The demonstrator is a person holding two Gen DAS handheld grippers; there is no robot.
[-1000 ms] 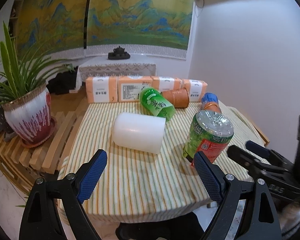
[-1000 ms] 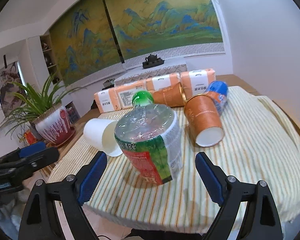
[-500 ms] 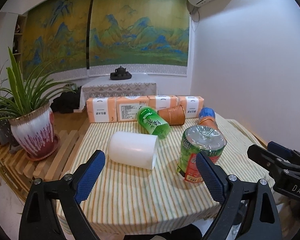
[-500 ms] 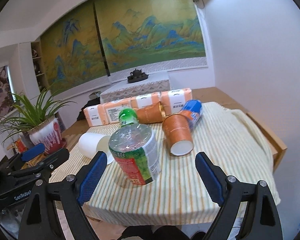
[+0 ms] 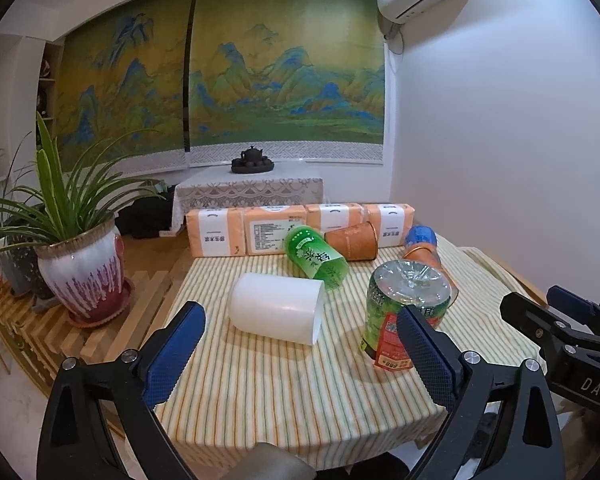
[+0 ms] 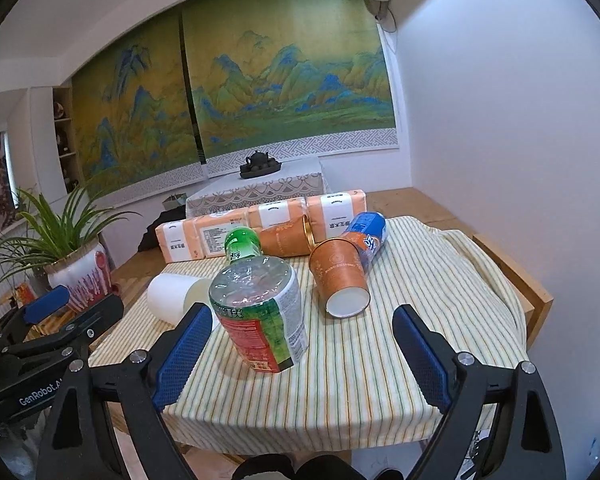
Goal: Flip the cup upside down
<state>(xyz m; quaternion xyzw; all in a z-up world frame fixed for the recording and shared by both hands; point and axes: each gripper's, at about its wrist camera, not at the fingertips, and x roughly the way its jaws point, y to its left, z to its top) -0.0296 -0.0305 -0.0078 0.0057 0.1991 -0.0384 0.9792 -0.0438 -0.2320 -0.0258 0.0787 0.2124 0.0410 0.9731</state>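
Note:
A white cup (image 5: 276, 308) (image 6: 172, 296) lies on its side on the striped tablecloth, mouth toward the right. An orange paper cup (image 6: 340, 280) (image 5: 430, 266) lies tipped over with its mouth toward me, and a second orange cup (image 5: 352, 240) (image 6: 286, 238) lies by the tissue packs. My left gripper (image 5: 300, 356) is open, held back from the table in front of the white cup. My right gripper (image 6: 302, 356) is open too, near the table's front edge, with nothing between its fingers.
A clear bottle with a green and red label (image 5: 404, 312) (image 6: 260, 316) lies near the front, a green bottle (image 5: 316, 258) and a blue one (image 6: 366, 232) lie behind. Orange tissue packs (image 5: 300, 228) line the far edge. A potted plant (image 5: 80, 272) stands left on wooden slats.
Both grippers have pulled back and up from the table, so the cups and bottles look smaller and farther. Nothing on the table has moved.

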